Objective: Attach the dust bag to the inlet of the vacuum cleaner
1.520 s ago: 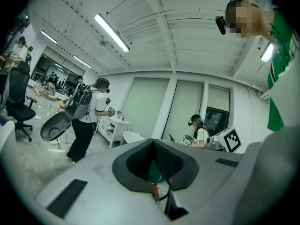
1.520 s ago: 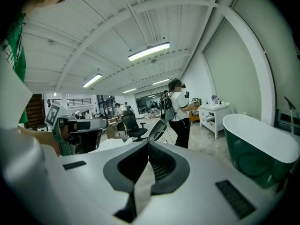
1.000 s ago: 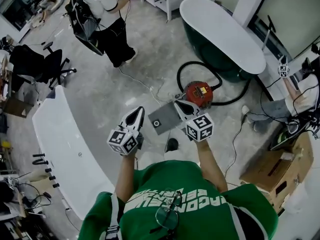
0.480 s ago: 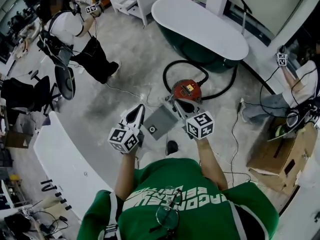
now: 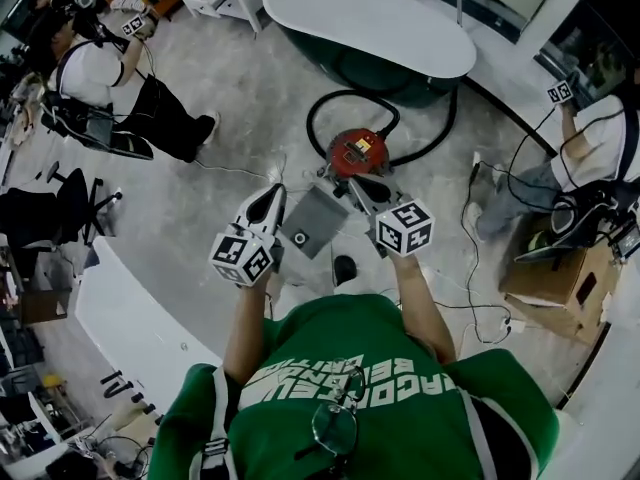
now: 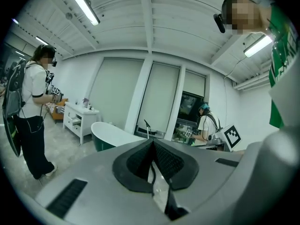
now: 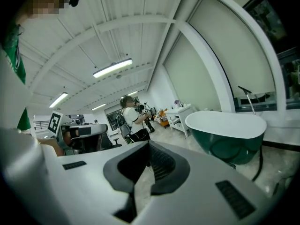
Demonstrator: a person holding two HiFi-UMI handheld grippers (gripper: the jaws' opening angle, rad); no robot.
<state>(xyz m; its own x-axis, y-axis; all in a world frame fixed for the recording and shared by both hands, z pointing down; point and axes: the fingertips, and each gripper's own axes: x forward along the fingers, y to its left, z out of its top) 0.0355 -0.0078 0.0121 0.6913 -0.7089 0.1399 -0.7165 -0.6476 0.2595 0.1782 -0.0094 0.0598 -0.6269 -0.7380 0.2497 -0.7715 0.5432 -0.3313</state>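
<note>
The grey dust bag [image 5: 318,218], with a round hole in its collar, hangs between my two grippers above the floor. My right gripper [image 5: 347,185] is shut, and the bag's upper right corner sits at its tips. Just left of the bag, my left gripper [image 5: 273,196] has its jaws closed with nothing seen held. The red vacuum cleaner [image 5: 357,153] stands on the floor just beyond the right gripper's tips, ringed by its black hose [image 5: 318,118]. In both gripper views the pads meet and the bag is hidden below the jaws.
A green bathtub with a white top [image 5: 370,18] stands beyond the vacuum. One person stands at the far left [image 5: 105,93] and another sits at the right [image 5: 600,138]. A cardboard box [image 5: 555,278] is at the right, a white counter [image 5: 130,318] at the left, and cables cross the floor.
Both grippers and the bag have travelled forward across the floor. The vacuum cleaner now lies much closer to the right gripper's tips. Both grippers stay shut.
</note>
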